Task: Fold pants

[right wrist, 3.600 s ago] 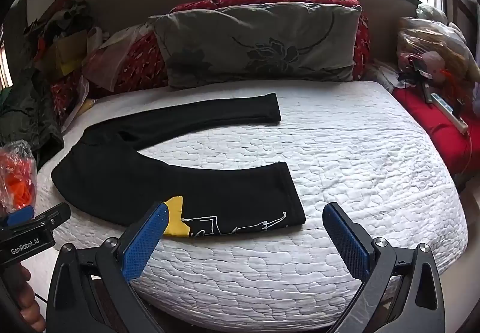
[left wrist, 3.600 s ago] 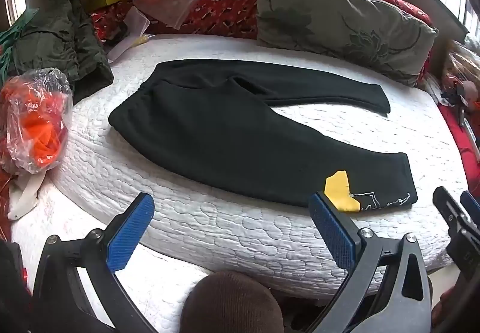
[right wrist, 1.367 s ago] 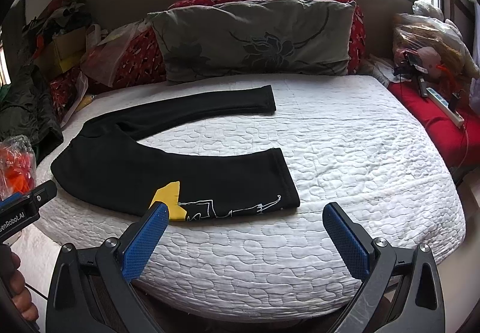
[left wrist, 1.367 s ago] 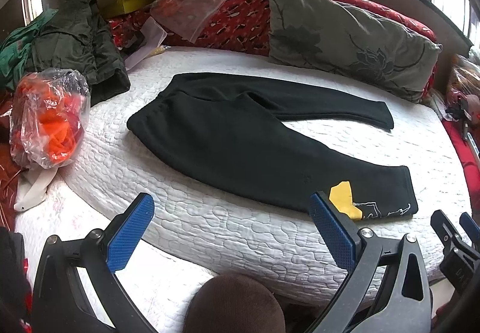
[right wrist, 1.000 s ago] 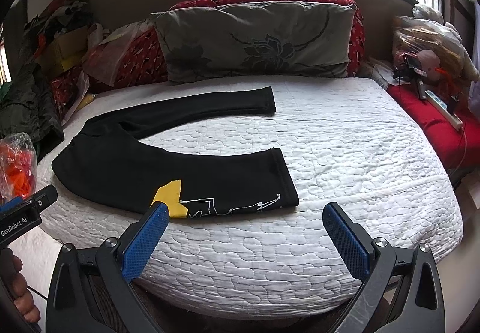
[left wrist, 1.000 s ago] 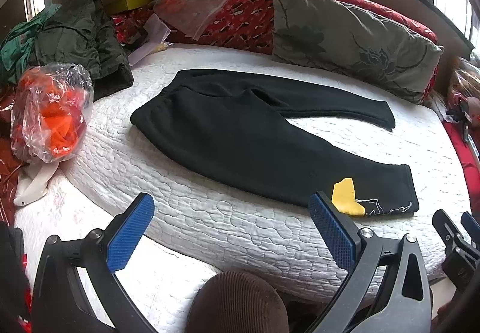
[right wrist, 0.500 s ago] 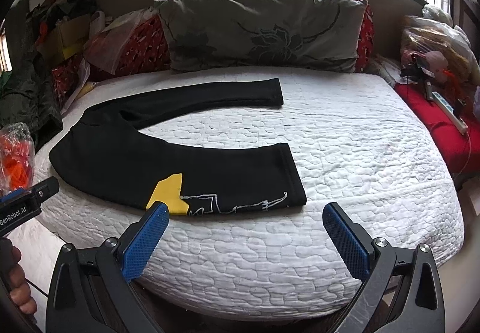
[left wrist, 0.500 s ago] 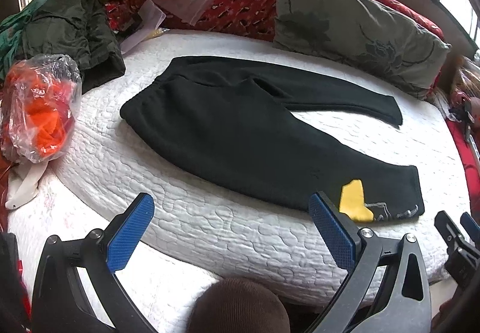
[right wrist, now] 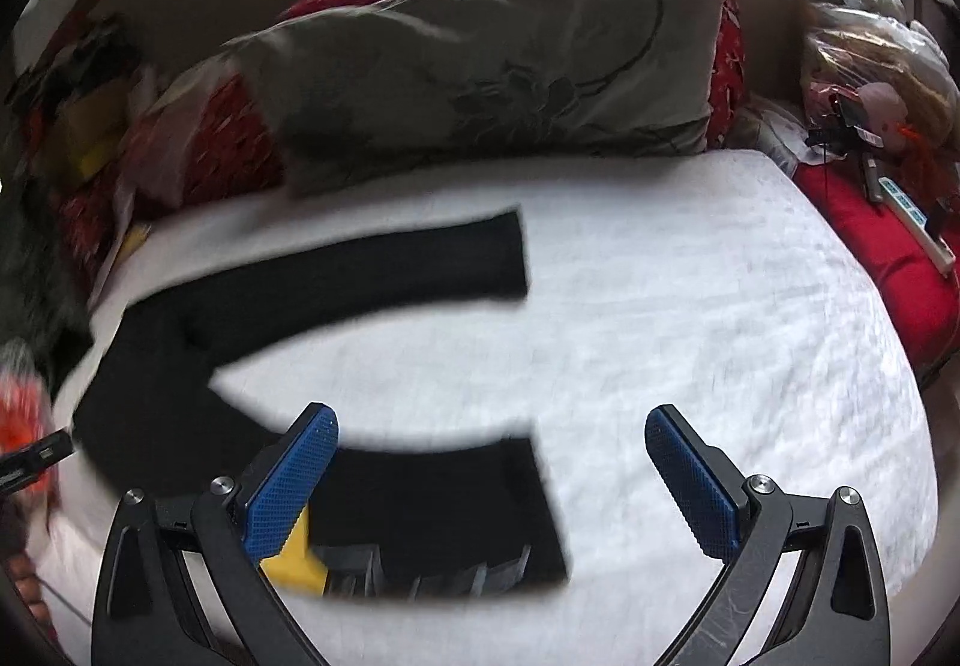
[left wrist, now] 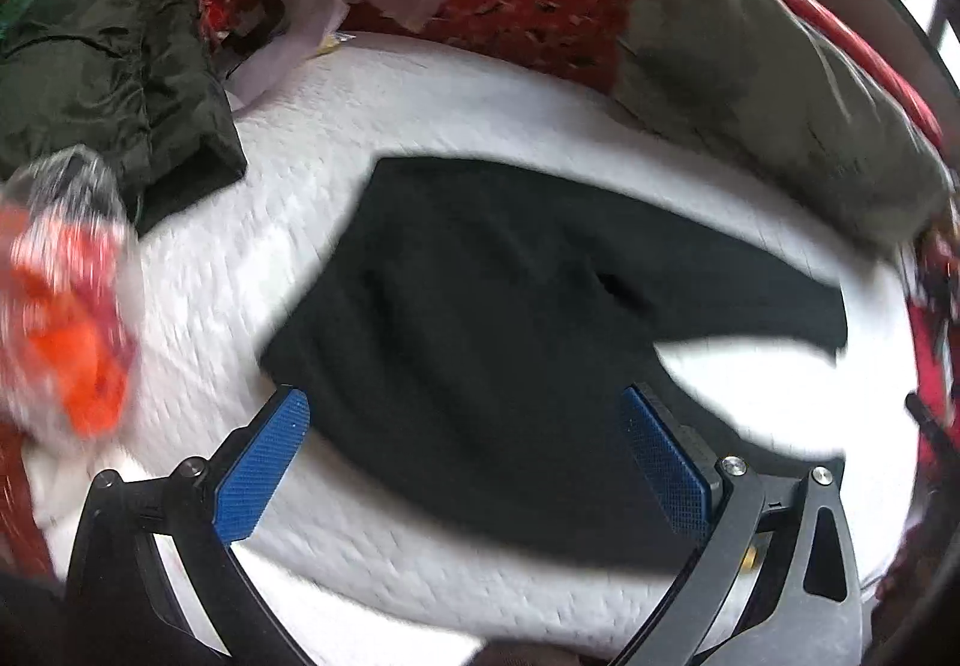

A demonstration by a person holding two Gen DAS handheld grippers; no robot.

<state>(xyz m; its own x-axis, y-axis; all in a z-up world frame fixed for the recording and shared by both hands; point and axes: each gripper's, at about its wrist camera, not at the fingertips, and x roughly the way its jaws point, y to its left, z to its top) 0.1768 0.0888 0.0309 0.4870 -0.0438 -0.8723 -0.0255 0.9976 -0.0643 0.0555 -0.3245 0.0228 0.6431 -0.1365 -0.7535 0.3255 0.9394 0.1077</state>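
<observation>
The black pants [left wrist: 492, 342] lie spread flat and unfolded on the white quilted mattress [right wrist: 720, 318], so by the look of it no fold has been made and the whole task is still ahead. In the left wrist view the waist end fills the middle of the frame, with one leg running off toward the right edge. In the right wrist view the two legs are splayed apart: the far leg [right wrist: 384, 264] stretches across the centre-left of the frame, and the near leg's cuff [right wrist: 480, 516] sits at the lower centre, with a yellow patch [right wrist: 294, 558] beside it at the lower left.

The left gripper [left wrist: 462, 462] has its blue pads spread wide with nothing between them; it hovers in front of the waist part, not gripping the cloth. The right gripper [right wrist: 492, 480] is equally wide apart and empty, framing the near cuff at the bottom of its view.

Both pictures are smeared by motion, so fine contact cannot be judged. What likely remains: seize the near leg, bring it over onto the far one, then fold the length
</observation>
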